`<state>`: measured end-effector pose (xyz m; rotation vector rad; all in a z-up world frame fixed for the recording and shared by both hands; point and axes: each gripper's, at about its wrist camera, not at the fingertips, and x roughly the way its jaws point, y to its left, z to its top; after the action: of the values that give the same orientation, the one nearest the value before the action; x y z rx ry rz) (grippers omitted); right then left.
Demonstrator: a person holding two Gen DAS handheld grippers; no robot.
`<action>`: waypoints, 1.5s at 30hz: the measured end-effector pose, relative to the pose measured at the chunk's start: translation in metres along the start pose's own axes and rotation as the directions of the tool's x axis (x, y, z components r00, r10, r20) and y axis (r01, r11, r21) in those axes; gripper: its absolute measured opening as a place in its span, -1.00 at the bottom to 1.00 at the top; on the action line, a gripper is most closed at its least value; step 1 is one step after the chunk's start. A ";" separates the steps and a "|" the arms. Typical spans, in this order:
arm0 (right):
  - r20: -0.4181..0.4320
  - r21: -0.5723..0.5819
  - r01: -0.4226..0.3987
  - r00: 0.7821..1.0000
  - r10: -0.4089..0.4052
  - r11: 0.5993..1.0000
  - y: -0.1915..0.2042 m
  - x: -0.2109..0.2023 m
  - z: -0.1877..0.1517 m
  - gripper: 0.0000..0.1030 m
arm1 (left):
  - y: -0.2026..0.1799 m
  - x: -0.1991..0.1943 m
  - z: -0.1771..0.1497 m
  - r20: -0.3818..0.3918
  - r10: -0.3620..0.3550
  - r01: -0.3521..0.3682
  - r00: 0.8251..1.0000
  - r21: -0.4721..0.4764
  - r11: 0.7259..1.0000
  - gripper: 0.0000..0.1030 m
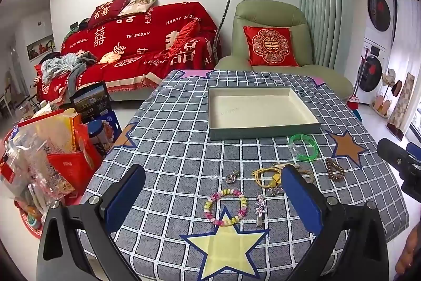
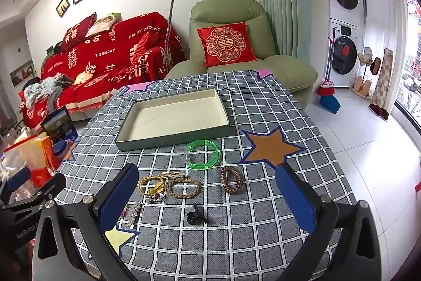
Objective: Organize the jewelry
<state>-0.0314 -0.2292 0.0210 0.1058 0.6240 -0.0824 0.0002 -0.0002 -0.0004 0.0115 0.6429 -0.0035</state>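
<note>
Both grippers hover wide apart, holding nothing: left gripper [image 1: 214,198] over the pastel bead bracelet [image 1: 225,206] near the table's [image 2: 302,202] front edge, right gripper [image 2: 208,198] above the small black clip [image 2: 196,213]. The tray [image 2: 172,137] sits empty mid-table. Risk: yellow hair tie [image 2: 150,183] and braided bracelet [image 2: 184,187] touch, so 1 grab may drag 2.

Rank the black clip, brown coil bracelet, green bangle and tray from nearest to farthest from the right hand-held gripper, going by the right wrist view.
1. Black clip, just ahead of the right hand-held gripper, between its fingers.
2. Brown coil bracelet, ahead, slightly right.
3. Green bangle, beyond it, centre.
4. Tray, farthest, ahead and left.
</note>
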 end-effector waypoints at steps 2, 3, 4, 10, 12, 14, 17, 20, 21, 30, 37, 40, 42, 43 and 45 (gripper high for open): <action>0.000 0.000 0.000 1.000 0.000 1.000 0.000 0.000 0.000 1.00 | 0.000 0.000 -0.001 0.001 -0.002 0.002 1.000 0.001 1.000 1.00; 0.000 0.000 0.000 1.000 0.000 1.000 0.000 0.000 0.000 1.00 | 0.000 0.000 -0.001 0.001 -0.002 0.002 1.000 0.001 1.000 1.00; 0.000 0.001 -0.001 1.000 0.001 1.000 0.000 0.000 0.000 1.00 | 0.000 0.000 -0.001 0.001 -0.001 0.001 1.000 0.000 1.000 1.00; 0.000 0.000 -0.002 1.000 0.002 1.000 0.000 0.000 0.000 1.00 | -0.003 -0.005 0.001 0.004 0.001 -0.001 1.000 -0.004 1.000 1.00; 0.000 0.002 -0.003 1.000 0.003 1.000 0.000 -0.001 0.000 1.00 | 0.001 0.004 -0.007 0.000 0.000 0.000 1.000 0.004 1.000 1.00; 0.001 0.001 -0.002 1.000 0.002 1.000 0.001 0.000 0.000 1.00 | 0.001 0.003 -0.006 -0.002 0.003 -0.003 1.000 0.005 1.000 1.00; 0.002 0.002 -0.003 1.000 0.003 1.000 0.000 0.000 0.000 1.00 | 0.001 0.003 -0.007 -0.002 0.003 -0.003 1.000 0.007 1.000 1.00; 0.001 0.002 -0.004 1.000 0.004 1.000 0.000 0.000 0.001 1.00 | 0.002 0.003 -0.008 -0.003 0.000 0.000 1.000 0.008 1.000 1.00; 0.002 0.003 -0.003 1.000 0.003 1.000 0.000 -0.001 0.000 1.00 | 0.001 0.003 -0.007 -0.002 0.000 0.000 1.000 0.008 1.000 1.00; 0.003 0.003 -0.006 1.000 0.006 1.000 0.000 -0.002 0.001 1.00 | 0.000 0.003 -0.005 -0.003 0.003 -0.003 1.000 0.003 1.000 1.00; 0.003 0.004 -0.006 1.000 0.006 1.000 0.000 -0.002 0.000 1.00 | 0.001 0.004 -0.006 0.004 0.003 -0.003 1.000 0.000 1.000 1.00; 0.004 0.004 -0.005 1.000 0.005 1.000 0.000 -0.002 0.000 1.00 | 0.002 0.004 -0.006 0.006 0.001 -0.001 1.000 0.000 1.000 1.00; 0.003 0.005 -0.007 1.000 0.007 1.000 0.000 -0.002 0.001 1.00 | 0.003 0.004 -0.006 0.005 0.002 -0.002 1.000 -0.004 1.000 1.00; 0.004 0.005 -0.007 1.000 0.007 1.000 0.000 -0.003 0.000 1.00 | 0.003 0.004 -0.006 0.004 0.003 -0.003 1.000 -0.004 1.000 1.00; 0.004 0.004 -0.008 1.000 0.008 1.000 0.000 -0.002 0.000 1.00 | 0.003 0.004 -0.007 0.000 0.003 -0.003 1.000 -0.004 1.000 1.00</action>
<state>-0.0332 -0.2293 0.0227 0.1115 0.6197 -0.0762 -0.0006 0.0031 -0.0080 0.0088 0.6433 0.0007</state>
